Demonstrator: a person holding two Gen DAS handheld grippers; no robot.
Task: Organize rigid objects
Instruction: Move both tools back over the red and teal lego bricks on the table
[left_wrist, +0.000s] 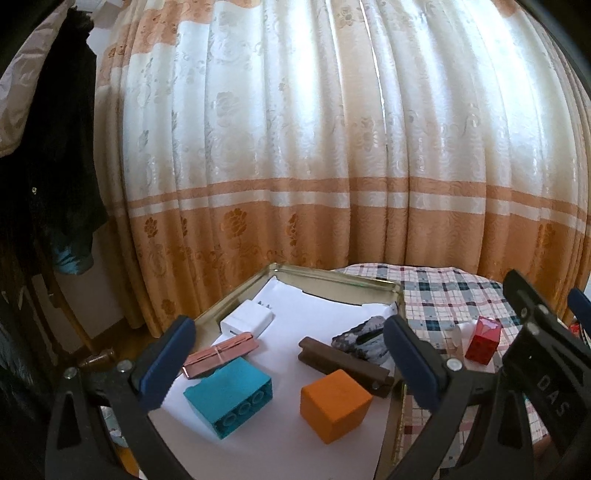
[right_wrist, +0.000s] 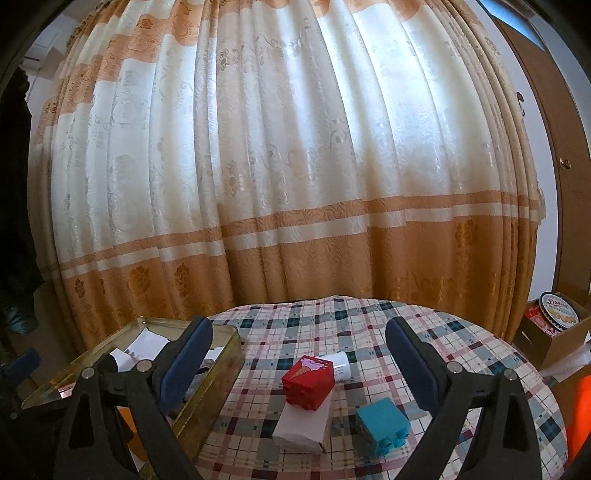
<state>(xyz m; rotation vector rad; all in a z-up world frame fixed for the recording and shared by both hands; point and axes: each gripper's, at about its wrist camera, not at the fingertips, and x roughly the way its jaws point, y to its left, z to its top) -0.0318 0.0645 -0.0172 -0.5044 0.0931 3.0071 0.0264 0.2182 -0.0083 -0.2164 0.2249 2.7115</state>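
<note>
We record, largest first: a cream and orange floral curtain (right_wrist: 288, 166) filling the background of both views; before it a round counter under a plaid cloth (right_wrist: 461, 354); on the counter's left part a gold metal tin (left_wrist: 236, 295), open-topped and lined with white paper (left_wrist: 317, 317).

Inside the tin we list: a teal building brick (left_wrist: 231, 397) lying on its side near the front left; an orange cube (left_wrist: 334, 404) to its right, apart from it; a dark brown wooden bar (left_wrist: 343, 360) just behind the cube; a white charger plug (left_wrist: 248, 320) toward the back left; a copper-pink flat piece (left_wrist: 221, 354) between plug and brick; a grey and black speckled item (left_wrist: 365, 339) by the right wall, its nature unclear.

Outside the tin, on the cloth: a white flat box (right_wrist: 303, 428); a red cube (right_wrist: 308, 382) resting on its far end; a small teal block (right_wrist: 384, 422) to the right, apart; a white tube (right_wrist: 341, 363) just behind the red cube.

Our left gripper (left_wrist: 288, 363) hangs over the tin, fingers spread wide and holding nothing; our right gripper (right_wrist: 299, 369) hangs above the cloth items, fingers likewise wide and empty.
</note>
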